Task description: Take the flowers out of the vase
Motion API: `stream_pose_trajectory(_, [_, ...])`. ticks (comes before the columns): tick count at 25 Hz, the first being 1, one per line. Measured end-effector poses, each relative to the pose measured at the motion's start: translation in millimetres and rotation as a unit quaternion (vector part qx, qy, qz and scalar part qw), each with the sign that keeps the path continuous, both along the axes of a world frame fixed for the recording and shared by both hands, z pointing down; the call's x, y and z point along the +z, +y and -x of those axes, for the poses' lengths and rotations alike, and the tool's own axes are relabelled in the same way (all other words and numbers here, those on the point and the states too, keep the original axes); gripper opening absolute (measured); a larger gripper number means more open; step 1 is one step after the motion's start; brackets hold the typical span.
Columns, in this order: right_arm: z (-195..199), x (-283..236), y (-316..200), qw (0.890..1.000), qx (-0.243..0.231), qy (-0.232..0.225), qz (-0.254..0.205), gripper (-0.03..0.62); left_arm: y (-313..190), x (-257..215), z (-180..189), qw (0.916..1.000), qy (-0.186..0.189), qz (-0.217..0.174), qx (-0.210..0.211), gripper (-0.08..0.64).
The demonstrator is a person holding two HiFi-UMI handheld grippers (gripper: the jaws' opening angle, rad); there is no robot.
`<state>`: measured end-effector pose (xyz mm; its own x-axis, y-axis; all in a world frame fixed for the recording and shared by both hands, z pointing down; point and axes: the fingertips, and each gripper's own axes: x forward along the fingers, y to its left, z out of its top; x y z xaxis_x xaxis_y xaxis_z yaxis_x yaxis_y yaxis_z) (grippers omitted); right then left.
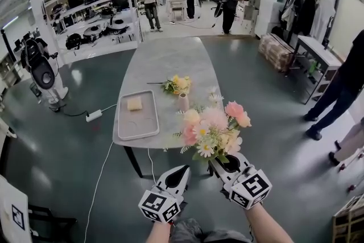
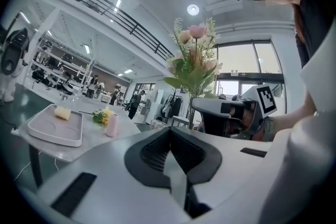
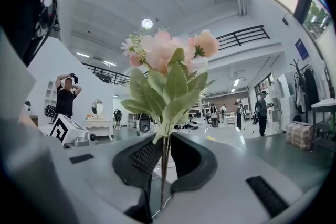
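Observation:
My right gripper (image 1: 227, 165) (image 3: 163, 165) is shut on the thin stems of a bunch of pink and cream flowers (image 1: 213, 129) (image 3: 168, 71). It holds them upright in the air, just off the near end of the grey table (image 1: 170, 60). The small pink vase (image 1: 183, 102) (image 2: 112, 126) stands on the table beyond the bunch, with no flowers in it. A yellow flower sprig (image 1: 177, 84) (image 2: 101, 117) lies on the table behind the vase. My left gripper (image 1: 181, 172) (image 2: 176, 165) hangs shut and empty, left of the right one.
A grey tray (image 1: 136, 125) (image 2: 52, 136) with a yellow block (image 1: 135, 103) lies on the table's left side. A white power strip (image 1: 94, 115) and its cable lie on the floor at left. A person (image 1: 341, 88) stands at right; several more are far back.

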<state>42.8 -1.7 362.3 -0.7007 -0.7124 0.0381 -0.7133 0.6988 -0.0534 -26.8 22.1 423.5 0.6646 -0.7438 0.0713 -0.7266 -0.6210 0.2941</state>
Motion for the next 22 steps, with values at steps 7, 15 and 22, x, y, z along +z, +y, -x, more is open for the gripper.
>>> stream_pose_trajectory(7, [-0.1,1.3,1.1,1.000,-0.002,0.001,0.006,0.060,0.2,-1.5,2.1,1.0000,0.001,0.001,-0.004,0.014])
stream_pose_trajectory(15, [1.6,1.2,-0.3,1.000,-0.002,-0.007,0.006,0.060,0.9,1.0,5.1,1.0000,0.003,0.001,-0.008,0.014])
stream_pose_trajectory(22, [1.7,1.0,1.1,1.000,0.000,-0.006,0.007,0.060,3.0,0.4,5.2,1.0000,0.004,0.000,-0.007,0.014])
